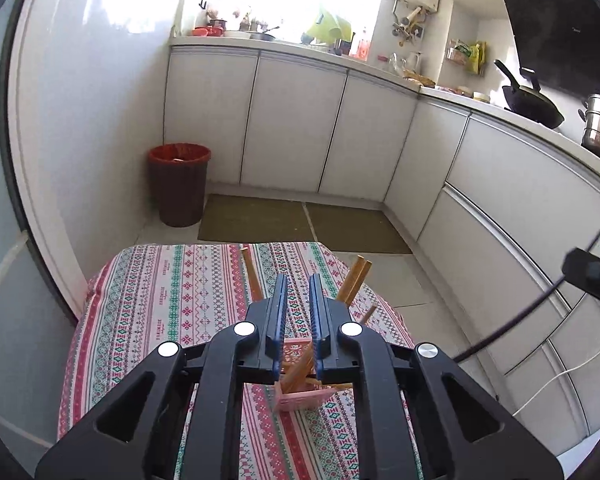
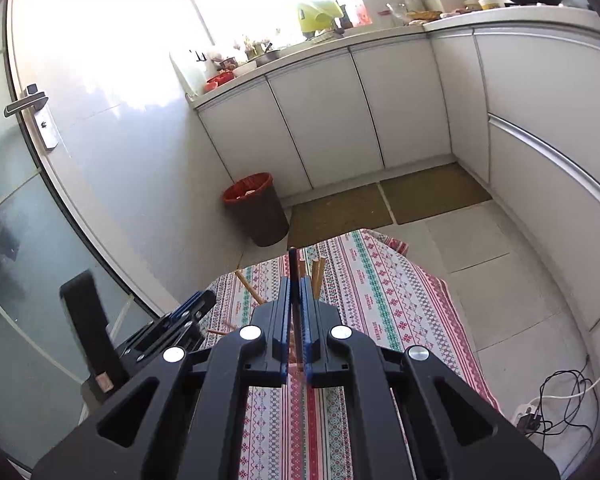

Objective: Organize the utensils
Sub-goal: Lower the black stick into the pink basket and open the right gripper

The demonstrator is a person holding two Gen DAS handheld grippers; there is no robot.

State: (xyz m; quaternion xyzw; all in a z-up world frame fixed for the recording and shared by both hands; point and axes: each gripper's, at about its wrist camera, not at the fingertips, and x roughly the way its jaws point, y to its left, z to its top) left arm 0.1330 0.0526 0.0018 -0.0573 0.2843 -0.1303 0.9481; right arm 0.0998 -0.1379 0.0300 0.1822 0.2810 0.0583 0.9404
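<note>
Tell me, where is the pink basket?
In the left wrist view, the pink basket sits on the patterned tablecloth, just below the left tongs, with wooden chopsticks sticking out.

Approx counts: 1 pink basket w/ wooden chopsticks, at least 4 sticking out, rest hidden. 1 dark stick. 2 grippers. 1 patterned cloth. 1 bin. 2 floor mats.

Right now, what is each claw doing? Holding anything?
Left claw: open, empty, above the pink basket.
Right claw: shut on a dark chopstick.
</note>
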